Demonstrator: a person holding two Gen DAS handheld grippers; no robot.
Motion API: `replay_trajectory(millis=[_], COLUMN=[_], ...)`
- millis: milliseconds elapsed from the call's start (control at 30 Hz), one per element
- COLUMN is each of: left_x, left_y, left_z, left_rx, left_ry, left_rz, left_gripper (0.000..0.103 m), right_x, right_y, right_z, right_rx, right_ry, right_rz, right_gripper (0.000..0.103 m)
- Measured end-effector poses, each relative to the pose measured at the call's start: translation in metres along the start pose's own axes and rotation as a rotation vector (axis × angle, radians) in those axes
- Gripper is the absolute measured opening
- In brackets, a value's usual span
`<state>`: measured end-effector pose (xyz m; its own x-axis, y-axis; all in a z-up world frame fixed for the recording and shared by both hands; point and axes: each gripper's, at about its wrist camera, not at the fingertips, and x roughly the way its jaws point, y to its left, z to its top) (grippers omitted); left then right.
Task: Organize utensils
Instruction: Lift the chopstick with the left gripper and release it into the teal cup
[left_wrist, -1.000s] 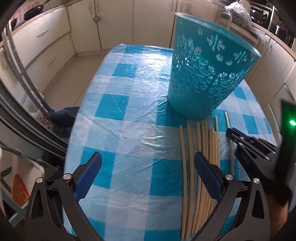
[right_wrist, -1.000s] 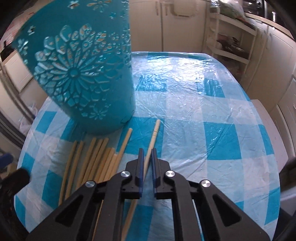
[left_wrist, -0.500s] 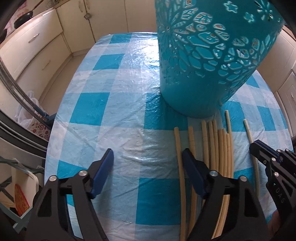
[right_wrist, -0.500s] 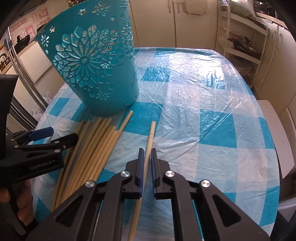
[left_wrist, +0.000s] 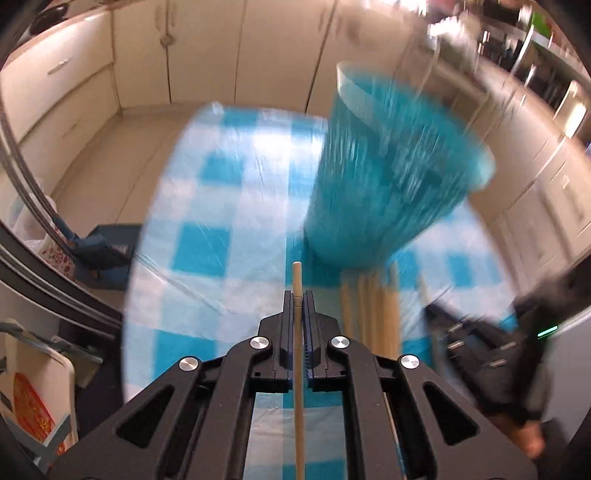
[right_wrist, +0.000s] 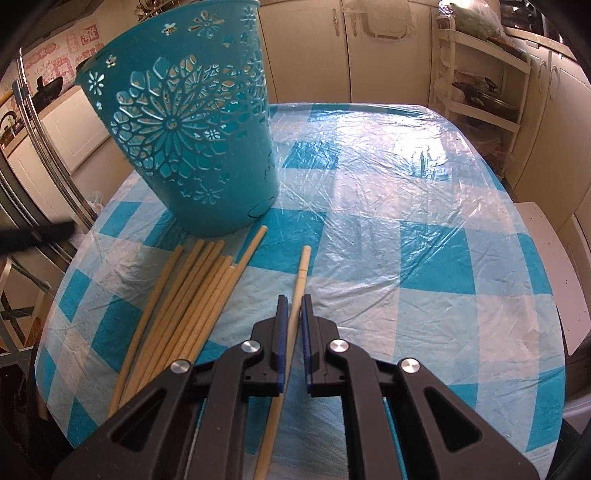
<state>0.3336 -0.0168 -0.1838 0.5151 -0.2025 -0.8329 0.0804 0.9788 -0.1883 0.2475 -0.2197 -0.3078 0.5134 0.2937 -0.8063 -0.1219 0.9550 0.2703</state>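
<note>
Both hand-held grippers carry chopsticks beside a teal basket on a checked surface. The left hand-held gripper is clamped on one stick, its tip pointing to 12 o'clock with the basket at about 1 o'clock; the right hand-held gripper is closed on a second stick, whose far end seems to rest on the cloth. The loose bundle lies at the right gripper's 10 o'clock, its tips just short of the basket's base.

The risk — each stick is pinched well back from its tip, so a fast swing could pivot it in the jaws, and it might strike the basket's rim instead of dropping in. The left view is smeared by motion, which suggests speed.

Half a second earlier the left jaws stood wide apart above the bundle — now they grip a stick lifted clear. The right grip is unchanged.
</note>
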Motion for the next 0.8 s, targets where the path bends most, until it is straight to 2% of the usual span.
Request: replay_trajectory(millis=[100, 200, 367, 467, 633, 800], left_x=[-0.055, -0.097, -0.116, -0.114, -0.090, -0.038], left_y=[0.009, -0.003, -0.039, -0.058, -0.079, -0.084], left_z=[0.024, 0.053, 0.090, 0.115, 0.139, 0.136], left_rx=[-0.016, -0.010, 0.009, -0.005, -0.008, 0.011], left_ry=[-0.127, -0.264, -0.485, -0.632, -0.733, -0.677], left_rz=[-0.054, -0.100, -0.125, -0.090, -0.009, 0.066], left_gripper=[0.005, 0.005, 0.005, 0.005, 0.005, 0.005], right_x=[0.000, 0.000, 0.001, 0.001, 0.001, 0.001], right_y=[-0.005, -0.007, -0.010, -0.012, -0.013, -0.013], right_z=[-0.001, 0.000, 0.000, 0.000, -0.001, -0.001], right_rx=[0.023, 0.038, 0.062, 0.069, 0.072, 0.067], right_ry=[-0.013, -0.018, -0.024, -0.025, -0.027, -0.029], right_rz=[0.027, 0.041, 0.067, 0.076, 0.088, 0.094], right_gripper=[0.008, 0.008, 0.008, 0.008, 0.010, 0.013])
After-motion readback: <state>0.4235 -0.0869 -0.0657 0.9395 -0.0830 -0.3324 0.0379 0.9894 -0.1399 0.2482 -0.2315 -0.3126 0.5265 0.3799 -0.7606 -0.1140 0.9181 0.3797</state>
